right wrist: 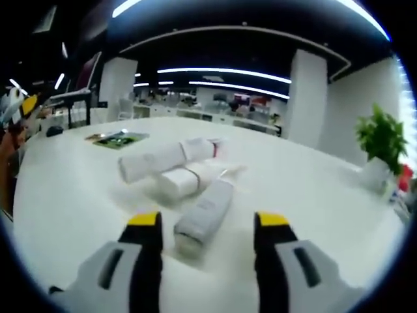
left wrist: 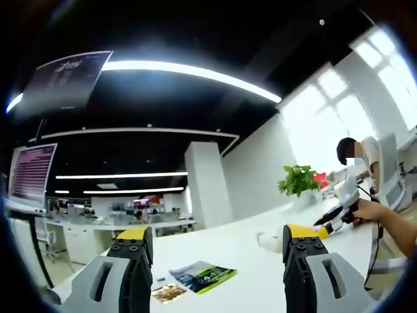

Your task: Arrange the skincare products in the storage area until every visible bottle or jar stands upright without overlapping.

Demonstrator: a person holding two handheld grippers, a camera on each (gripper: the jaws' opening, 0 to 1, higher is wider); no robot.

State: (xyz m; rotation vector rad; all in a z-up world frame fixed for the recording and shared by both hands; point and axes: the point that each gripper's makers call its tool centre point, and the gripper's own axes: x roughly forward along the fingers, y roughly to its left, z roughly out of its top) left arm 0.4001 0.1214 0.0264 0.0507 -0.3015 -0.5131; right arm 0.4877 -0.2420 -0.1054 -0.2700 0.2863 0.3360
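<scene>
No text can be read — the hanging sign (left wrist: pixel 65 81), monitor (left wrist: pixel 30 173) and booklet (left wrist: pixel 202 275) blur.

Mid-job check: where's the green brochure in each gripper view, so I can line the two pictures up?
Left gripper view: the brochure lies low in the picture, near centre, on the table between this gripper's jaws.
Right gripper view: the brochure is upper left, beyond the lying bottles.
Shared landmark: the potted plant, right of centre there, at the far right here.

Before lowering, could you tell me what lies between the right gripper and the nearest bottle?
Bare white table; the nearest bottle lies just beyond the right gripper, in the right gripper view.
</scene>
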